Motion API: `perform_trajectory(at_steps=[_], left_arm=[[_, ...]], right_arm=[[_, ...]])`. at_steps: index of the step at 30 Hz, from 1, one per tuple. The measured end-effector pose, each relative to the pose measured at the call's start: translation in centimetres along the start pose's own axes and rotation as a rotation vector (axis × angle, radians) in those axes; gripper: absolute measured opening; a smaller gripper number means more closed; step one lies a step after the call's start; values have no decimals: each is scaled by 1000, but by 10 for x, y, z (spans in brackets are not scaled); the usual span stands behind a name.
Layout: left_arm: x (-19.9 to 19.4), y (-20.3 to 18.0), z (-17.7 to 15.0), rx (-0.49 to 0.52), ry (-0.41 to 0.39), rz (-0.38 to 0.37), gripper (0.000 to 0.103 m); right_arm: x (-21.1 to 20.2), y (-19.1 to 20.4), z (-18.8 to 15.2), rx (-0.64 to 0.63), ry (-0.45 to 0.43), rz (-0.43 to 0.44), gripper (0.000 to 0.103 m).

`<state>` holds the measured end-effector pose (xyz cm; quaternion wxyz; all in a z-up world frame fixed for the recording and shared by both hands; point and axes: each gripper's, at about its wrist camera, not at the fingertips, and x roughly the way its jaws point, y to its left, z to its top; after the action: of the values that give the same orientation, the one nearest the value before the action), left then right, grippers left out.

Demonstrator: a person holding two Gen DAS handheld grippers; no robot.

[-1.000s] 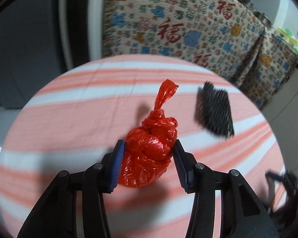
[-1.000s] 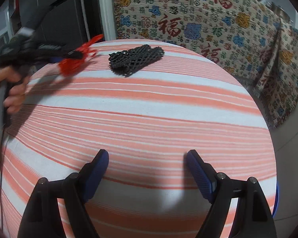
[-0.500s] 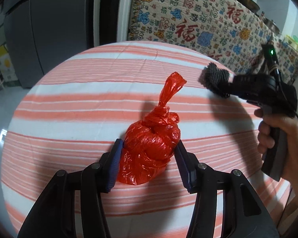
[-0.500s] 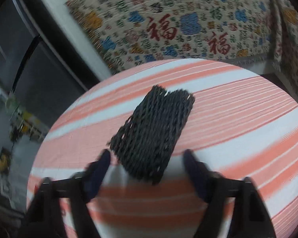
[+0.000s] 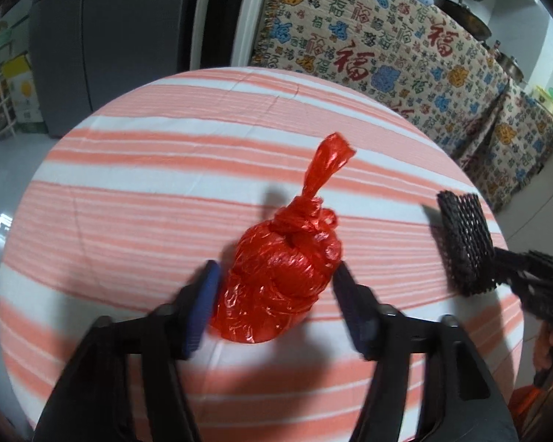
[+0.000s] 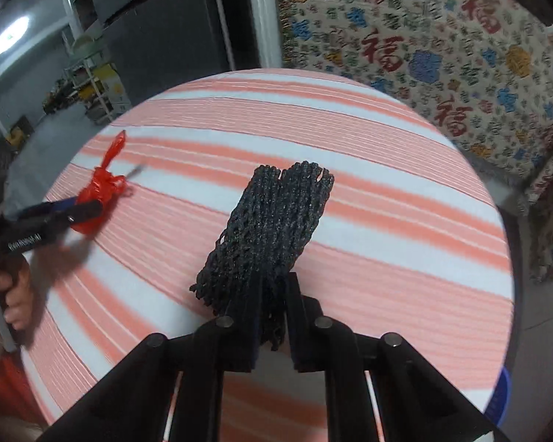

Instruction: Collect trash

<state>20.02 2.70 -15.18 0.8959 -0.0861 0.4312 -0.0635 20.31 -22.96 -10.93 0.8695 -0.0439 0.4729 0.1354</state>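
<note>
In the left wrist view, the left gripper (image 5: 276,305) sits at 6 o'clock with its blue-padded jaws spread, released; the knotted red plastic bag (image 5: 282,280) rests between them on the striped tablecloth (image 5: 129,199), a gap showing beside the right pad. At 3 o'clock the black foam net sleeve (image 5: 464,243) is clenched by the right gripper (image 6: 269,316), whose jaws in its own view are pinched tight on the sleeve's near end, the rest reaching toward 12. Farther off, a patterned cloth (image 5: 405,62) hangs at 1 o'clock and a grey refrigerator (image 5: 110,37) stands at 11.
</note>
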Motion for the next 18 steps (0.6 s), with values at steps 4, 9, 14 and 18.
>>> perform_trajectory(at_steps=[4, 9, 14, 18], left_arm=[[4, 1, -5, 42, 17, 71, 94], [14, -9, -7, 157, 42, 171, 103], [22, -7, 2, 165, 40, 160, 103], [31, -7, 12, 163, 40, 161, 103]], right_arm=[[-9, 0, -27, 91, -70, -50, 89], [11, 13, -39, 146, -17, -88, 91], [19, 26, -37, 129, -57, -169, 98], [35, 24, -18, 169, -50, -195, 103]])
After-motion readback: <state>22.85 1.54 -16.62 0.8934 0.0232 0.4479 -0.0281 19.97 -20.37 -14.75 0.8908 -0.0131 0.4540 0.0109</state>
